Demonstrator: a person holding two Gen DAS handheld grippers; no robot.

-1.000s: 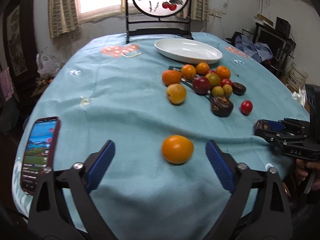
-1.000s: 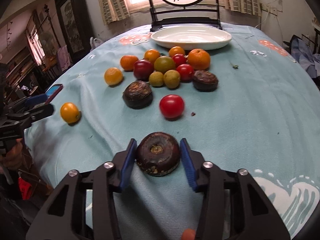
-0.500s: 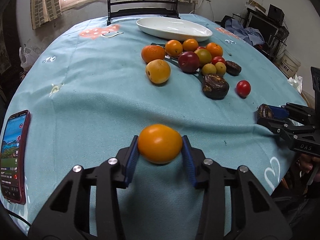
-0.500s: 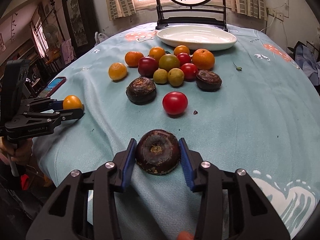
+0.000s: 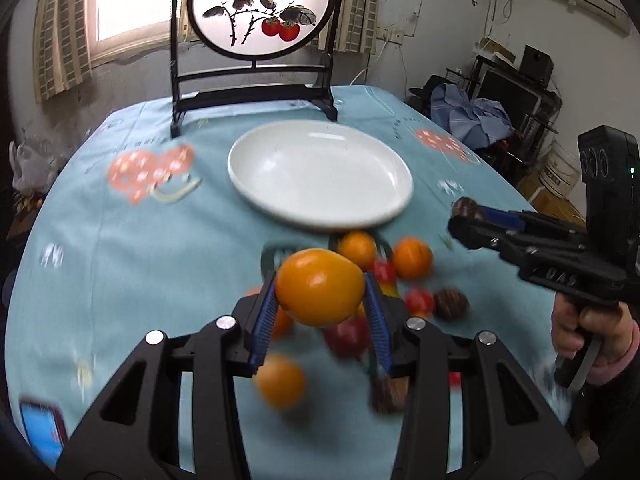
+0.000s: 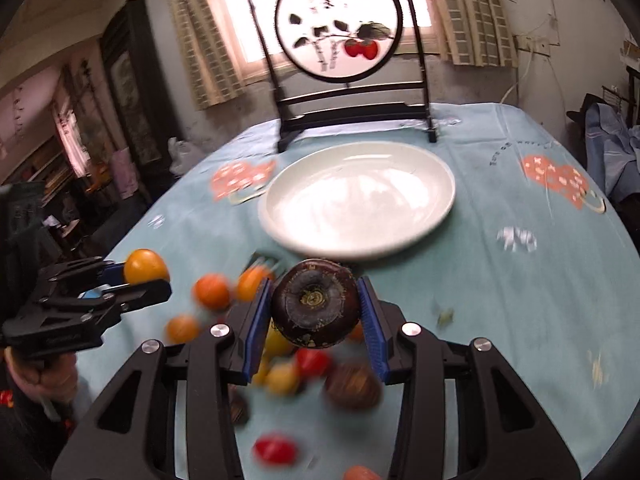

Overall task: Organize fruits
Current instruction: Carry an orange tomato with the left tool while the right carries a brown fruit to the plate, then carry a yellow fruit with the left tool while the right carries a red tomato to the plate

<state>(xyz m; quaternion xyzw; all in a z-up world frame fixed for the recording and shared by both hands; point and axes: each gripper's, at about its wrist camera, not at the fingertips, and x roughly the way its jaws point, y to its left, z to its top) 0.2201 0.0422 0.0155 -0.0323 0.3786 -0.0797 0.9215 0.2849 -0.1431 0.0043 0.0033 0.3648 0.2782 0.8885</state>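
Below the gripped fruit in both views, the loose pile on the blue-clothed counter [image 5: 132,264] was smeared by blur: round orange, red and dark shapes whose kinds could not be told, several half hidden behind the black arms of the grippers. At the lower left corner of the left wrist view a phone [image 5: 42,426] was cut off by the frame edge.

Centre of that view, the left gripper [image 5: 322,314] had its jaws clamped on an orange fruit [image 5: 320,286], the blue pads pressing its two sides, the fruit lifted clear of the cloth. Centre of the right wrist view, the right gripper [image 6: 316,322] had its jaws clamped on a dark brown fruit [image 6: 316,304], stem scar facing the camera, likewise off the cloth. An empty white plate [image 5: 320,174] lay beyond each pair of jaws, above them in the frame, with a round painted screen [image 5: 262,8] standing behind it.

Only the left view showed the right gripper from the side, at the right edge, its tip holding the dark fruit near the plate's rim, a hand [image 5: 588,330] in a pink cuff on its handle. Only the right view showed the left gripper side-on, at the left edge, and a small red fruit [image 6: 276,448] near the bottom.
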